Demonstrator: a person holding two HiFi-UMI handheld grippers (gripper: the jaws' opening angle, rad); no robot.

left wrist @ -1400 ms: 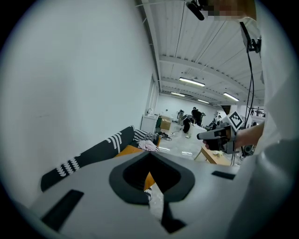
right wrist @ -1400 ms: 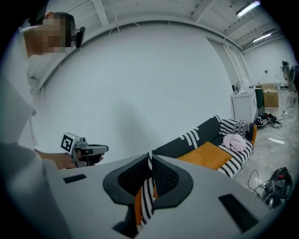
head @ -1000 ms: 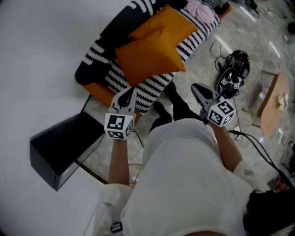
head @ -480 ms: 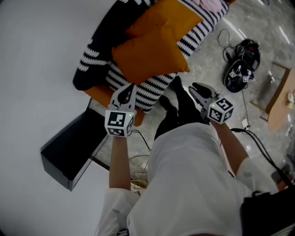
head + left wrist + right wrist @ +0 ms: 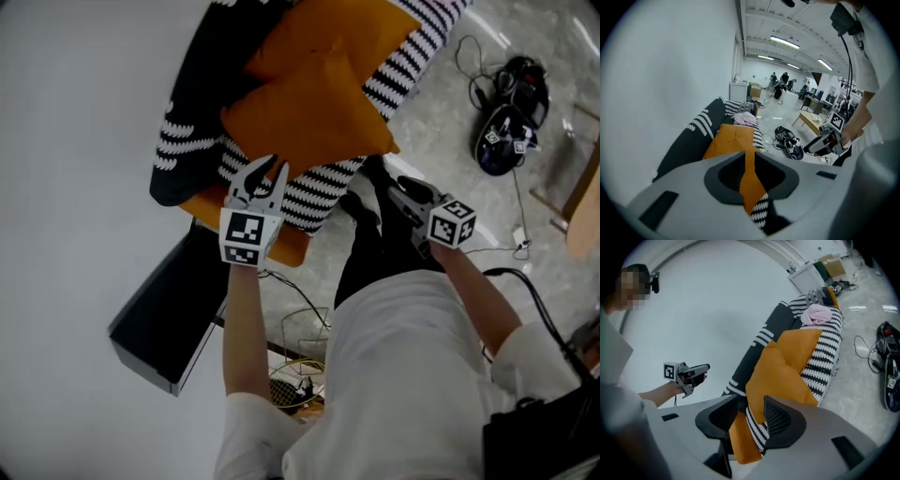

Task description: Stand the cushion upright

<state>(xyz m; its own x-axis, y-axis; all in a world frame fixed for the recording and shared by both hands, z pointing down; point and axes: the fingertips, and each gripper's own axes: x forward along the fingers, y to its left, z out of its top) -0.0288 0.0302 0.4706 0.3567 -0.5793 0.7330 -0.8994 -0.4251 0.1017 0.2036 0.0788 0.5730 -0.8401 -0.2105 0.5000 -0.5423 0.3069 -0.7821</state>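
Note:
A large orange cushion [image 5: 305, 112] lies flat on a black-and-white striped sofa [image 5: 412, 47], with a second orange cushion [image 5: 323, 28] behind it. My left gripper [image 5: 262, 176] hovers just off the sofa's near end, short of the cushion [image 5: 731, 140]. Its jaws are opening and nothing is between them [image 5: 749, 176]. My right gripper [image 5: 396, 186] hangs over the floor beside the sofa, to the right of the cushion [image 5: 780, 366]. Its jaws are also opening and hold nothing [image 5: 751, 420].
A black box-like stand [image 5: 164, 319] sits by the white wall at the sofa's near end. A pink cloth [image 5: 816, 312] lies on the sofa's far end. Black gear and cables [image 5: 511, 117] lie on the marble floor, with a wooden table [image 5: 586, 216] at the right edge.
Both grippers have dropped and come closer to the sofa's near end. Their jaws, shut a second ago, now stand apart.

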